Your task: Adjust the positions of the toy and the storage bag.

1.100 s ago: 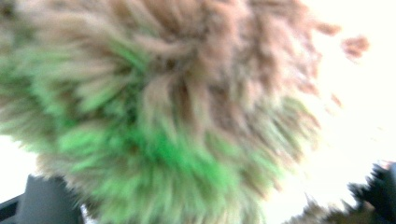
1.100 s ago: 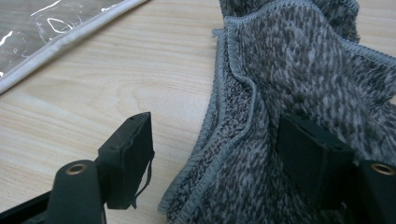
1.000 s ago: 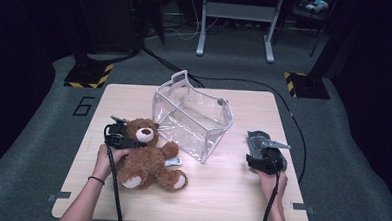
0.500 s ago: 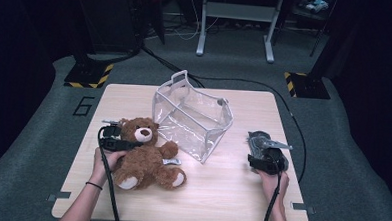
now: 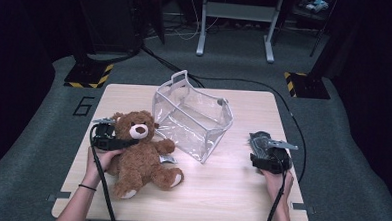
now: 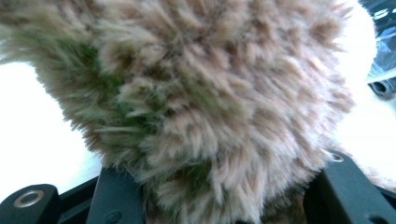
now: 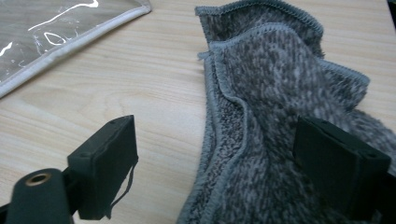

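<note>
High view: left gripper [image 5: 113, 141] clamps bear [image 5: 138, 153], lift under way; bag [image 5: 194, 115] likely next. Right gripper [image 7: 215, 158], jaws just widened, straddles cloth [image 7: 280, 93].

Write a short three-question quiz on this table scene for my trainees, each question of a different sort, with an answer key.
1. True or false: the left gripper is shut on the head of the teddy bear.
2. Multiple choice: what lies under the right gripper? A. a red sponge B. a grey cloth C. a metal spoon
3. Short answer: what stands between the bear and the cloth, and how does it lie?

Key
1. True: brown fur sits pinched between its jaws in the left gripper view.
2. B: the grey cloth lies crumpled on the table; the jaws stand open over it.
3. A clear plastic bag, tipped on its side, mouth toward the bear.
</note>
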